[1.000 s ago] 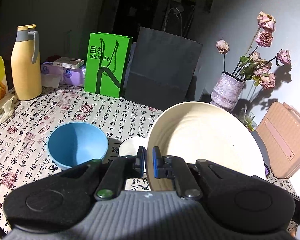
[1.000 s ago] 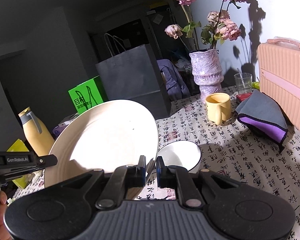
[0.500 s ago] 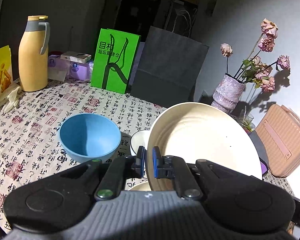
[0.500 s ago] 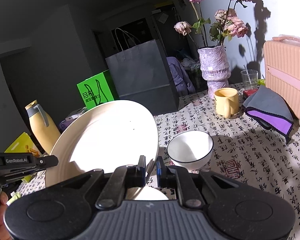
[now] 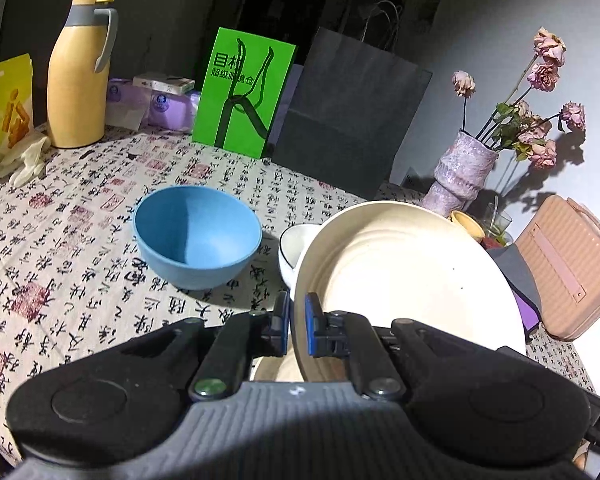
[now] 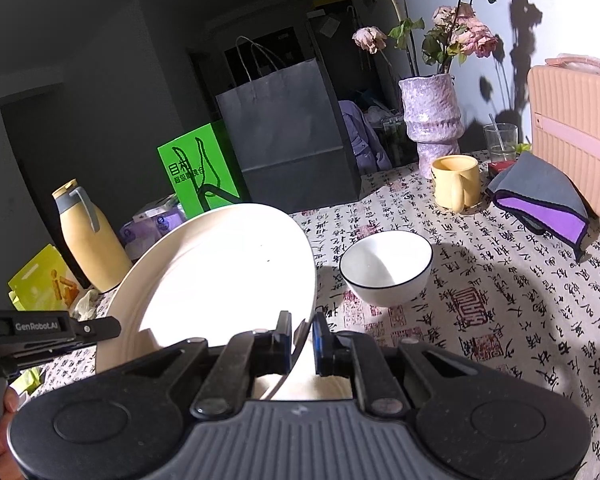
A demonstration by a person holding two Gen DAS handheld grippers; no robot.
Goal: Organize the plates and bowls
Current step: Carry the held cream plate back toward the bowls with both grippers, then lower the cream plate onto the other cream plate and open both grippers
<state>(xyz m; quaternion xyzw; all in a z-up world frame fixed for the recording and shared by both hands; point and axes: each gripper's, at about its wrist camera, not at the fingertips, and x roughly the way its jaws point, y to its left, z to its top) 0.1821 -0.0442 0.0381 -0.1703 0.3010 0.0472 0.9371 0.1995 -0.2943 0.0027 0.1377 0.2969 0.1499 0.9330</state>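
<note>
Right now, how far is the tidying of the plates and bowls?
Nothing looks stacked yet. In hand: the big cream plate is tilted above the table, with the left tongs and the right tongs both shut on its rim. Under it shows a bit of another cream dish. Left: the blue bowl and the white bowl stand apart on the tablecloth.

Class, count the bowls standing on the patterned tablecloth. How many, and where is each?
2. The blue bowl stands left of the held cream plate; the white bowl stands beyond the plate, toward the yellow mug. The plate may hide others.
</note>
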